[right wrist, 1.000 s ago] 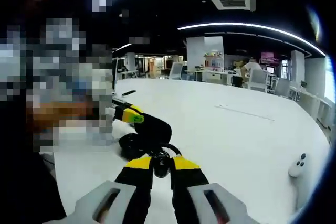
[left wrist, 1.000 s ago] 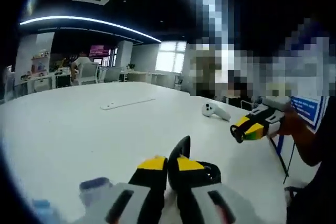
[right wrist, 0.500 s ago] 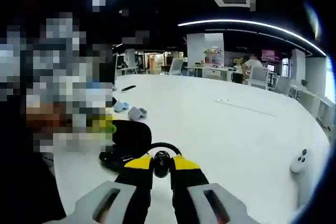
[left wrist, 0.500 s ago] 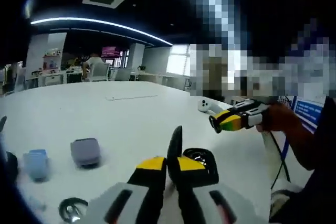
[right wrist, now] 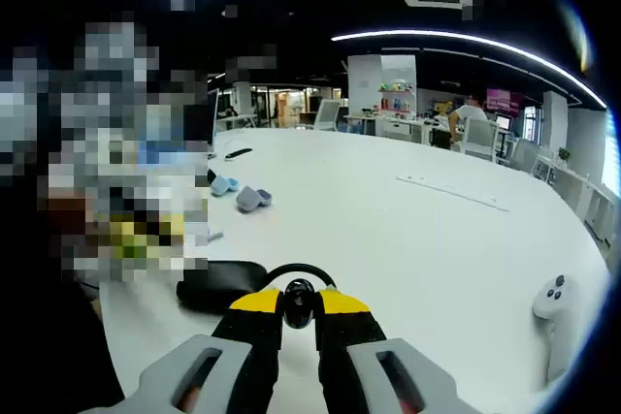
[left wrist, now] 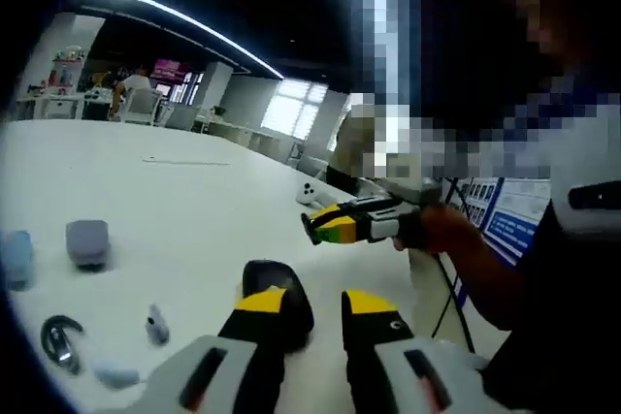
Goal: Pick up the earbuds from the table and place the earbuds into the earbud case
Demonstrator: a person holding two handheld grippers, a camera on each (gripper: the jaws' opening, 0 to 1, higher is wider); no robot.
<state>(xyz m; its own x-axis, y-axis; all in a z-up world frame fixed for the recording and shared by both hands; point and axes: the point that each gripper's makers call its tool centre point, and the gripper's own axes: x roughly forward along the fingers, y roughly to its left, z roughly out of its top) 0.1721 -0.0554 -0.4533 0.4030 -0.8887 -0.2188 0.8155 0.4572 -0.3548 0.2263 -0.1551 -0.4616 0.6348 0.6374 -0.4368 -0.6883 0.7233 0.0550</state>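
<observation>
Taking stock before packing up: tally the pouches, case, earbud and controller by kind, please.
Blue soft pouch: 1
Grey soft pouch: 1
Black flat case: 1
Black round earbud: 1
White handheld controller: 1
Total: 5

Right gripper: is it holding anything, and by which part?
Right gripper is shut on a black earbud, pinched at its round body between the tips, its ear hook arching above.

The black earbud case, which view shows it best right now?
The right gripper view: the black earbud case lies flat on the white table, its long side in sight, left of the right gripper. The left gripper view catches it end-on, partly behind the left gripper's yellow-tipped jaw.
</observation>
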